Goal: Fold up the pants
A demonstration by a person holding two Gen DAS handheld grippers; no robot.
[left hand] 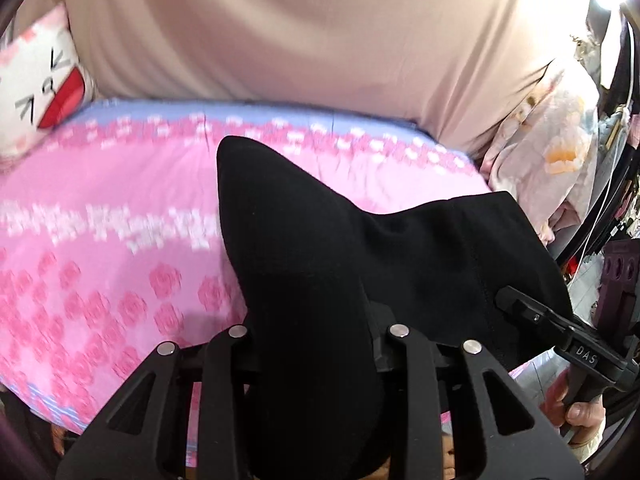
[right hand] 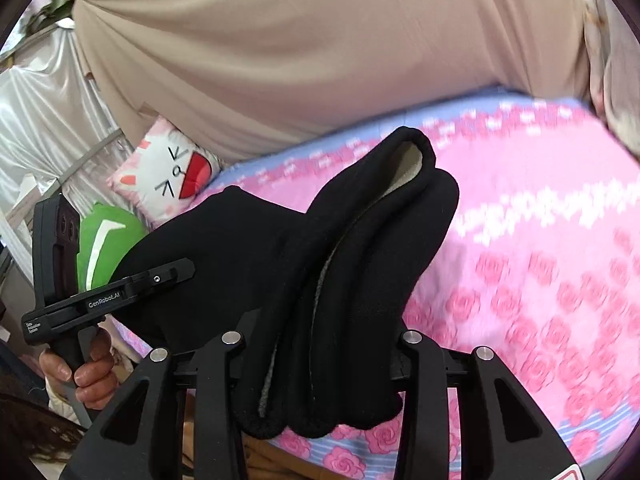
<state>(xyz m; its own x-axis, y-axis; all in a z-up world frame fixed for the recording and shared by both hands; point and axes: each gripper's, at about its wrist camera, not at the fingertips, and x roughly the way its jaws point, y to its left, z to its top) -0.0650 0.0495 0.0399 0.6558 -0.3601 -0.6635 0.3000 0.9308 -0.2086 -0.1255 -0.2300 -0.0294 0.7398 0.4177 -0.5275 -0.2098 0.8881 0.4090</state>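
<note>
**Pants lifted over bed, both ends clamped**

Both units point forward and down over the bed. A hand wraps the left handle; another hand wraps the right handle.

The left hand-held gripper is clenched on the black pants; the cloth bunches between its fingers and hangs below. The right hand-held gripper grasps a thicker fold with a pale lining showing. The pants span between the two units, raised above the pink sheet.

Fingertips of both units are buried in cloth. The sheet pattern is blurred. A cat pillow lies by the curtain.
</note>
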